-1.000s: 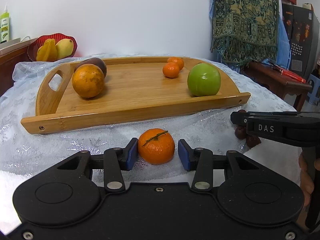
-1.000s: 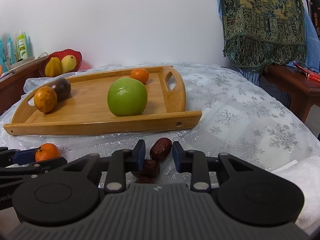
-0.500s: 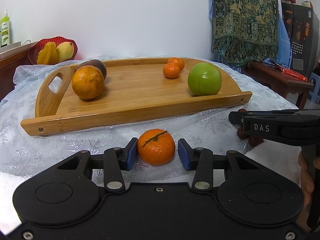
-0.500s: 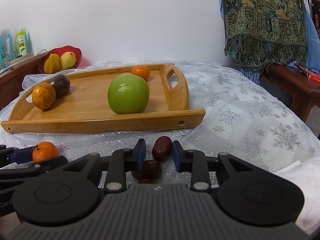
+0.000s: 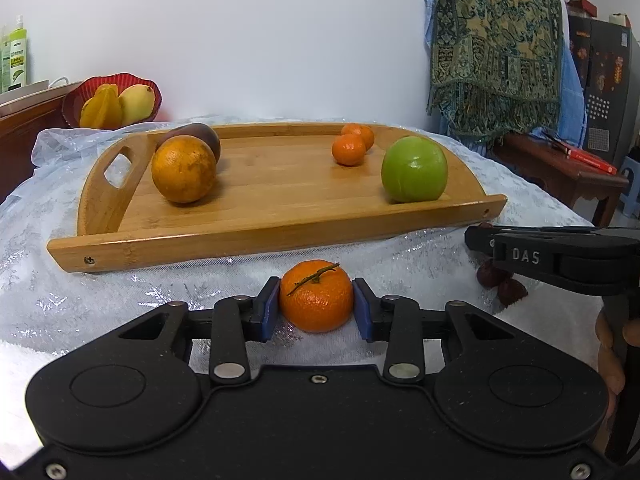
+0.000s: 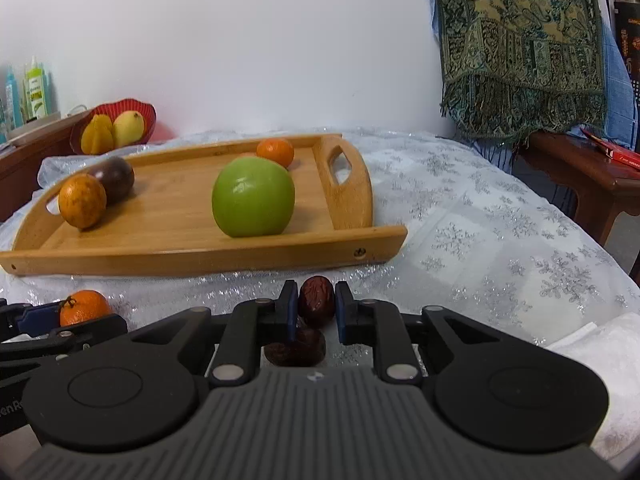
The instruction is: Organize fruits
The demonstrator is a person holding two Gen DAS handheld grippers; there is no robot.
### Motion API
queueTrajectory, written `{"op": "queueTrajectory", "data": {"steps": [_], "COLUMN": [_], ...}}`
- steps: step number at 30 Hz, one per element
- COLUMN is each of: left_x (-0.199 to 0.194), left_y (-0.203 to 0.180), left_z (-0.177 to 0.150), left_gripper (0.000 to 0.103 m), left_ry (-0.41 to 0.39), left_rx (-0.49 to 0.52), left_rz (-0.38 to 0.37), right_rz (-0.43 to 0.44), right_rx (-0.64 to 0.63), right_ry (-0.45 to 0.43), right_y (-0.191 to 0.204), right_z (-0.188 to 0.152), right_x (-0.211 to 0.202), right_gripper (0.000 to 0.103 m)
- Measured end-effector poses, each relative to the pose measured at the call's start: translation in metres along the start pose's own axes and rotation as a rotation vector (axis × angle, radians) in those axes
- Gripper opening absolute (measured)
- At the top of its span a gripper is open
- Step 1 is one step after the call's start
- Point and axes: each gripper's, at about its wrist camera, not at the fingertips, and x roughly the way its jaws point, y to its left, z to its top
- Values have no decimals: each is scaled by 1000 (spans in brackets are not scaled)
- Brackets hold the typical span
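— How's the tangerine point(image 5: 317, 296) placed?
— Between the closing blue pads of the left gripper point(image 5: 316, 309), already touching both sides. It looks light and soft-skinned: squeeze its middle gently.
— And the right gripper point(image 6: 316, 312)?
— Clamped on a wrinkled date point(image 6: 317, 301), likely sticky. The tray point(image 5: 256, 236) lies just ahead, on a crinkly cloth point(image 6: 500, 240).

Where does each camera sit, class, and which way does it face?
Left wrist: on the left tongs, facing the tray; jaws closing around a mandarin; a hand at right.
Right wrist: on the right tongs, facing the same tray; shut on a red date.
Shared: tray, green apple, mandarin.
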Motion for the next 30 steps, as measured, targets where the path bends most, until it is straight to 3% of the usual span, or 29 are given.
{"op": "queueTrajectory", "data": {"steps": [12, 20, 25, 30], "left_x": [-6, 8, 26, 44], "left_y": [10, 25, 35, 38], "left_z": [23, 53, 68, 78], "left_gripper": [35, 35, 35, 35], "left_ry": [-82, -75, -43, -24], "left_rx": [11, 0, -29, -37], "left_rz": [26, 52, 65, 61], "right_rz": [17, 60, 82, 109], "right_rx": [54, 55, 58, 57], "right_ry": [-118, -161, -156, -88], "right_y": [0, 1, -2, -2], "right_z": [24, 58, 81, 100], "right_x": [-12, 1, 16, 46], "right_gripper": [23, 23, 22, 23]}}
